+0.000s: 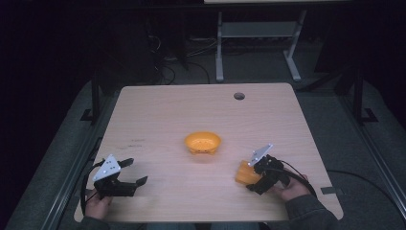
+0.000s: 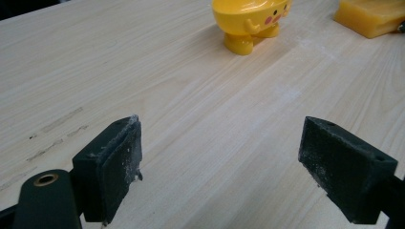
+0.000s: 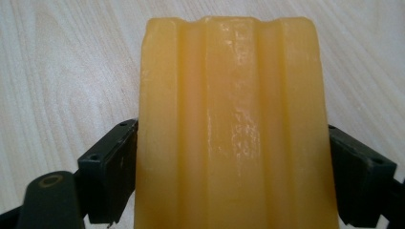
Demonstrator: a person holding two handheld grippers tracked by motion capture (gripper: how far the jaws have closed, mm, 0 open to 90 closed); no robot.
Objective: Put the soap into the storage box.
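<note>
A yellow-orange ribbed block (image 3: 231, 95) lies on the wooden table, at the front right in the high view (image 1: 244, 172). My right gripper (image 1: 252, 177) is shut on it, one black pad against each long side (image 3: 231, 176). A small orange bowl with a cartoon face and little feet (image 1: 203, 143) stands at the table's middle, upright. My left gripper (image 1: 136, 171) rests at the front left, open with nothing between its pads (image 2: 219, 162). The left gripper view looks across bare wood to the bowl (image 2: 250, 21) and the block (image 2: 370, 16).
The light wooden table (image 1: 163, 115) has a round cable hole (image 1: 239, 96) near its far right edge. Behind it on the dark floor stand a grey metal desk frame (image 1: 258, 33) and loose cables (image 1: 167, 72). Faint scuff marks (image 1: 131, 142) show left of the bowl.
</note>
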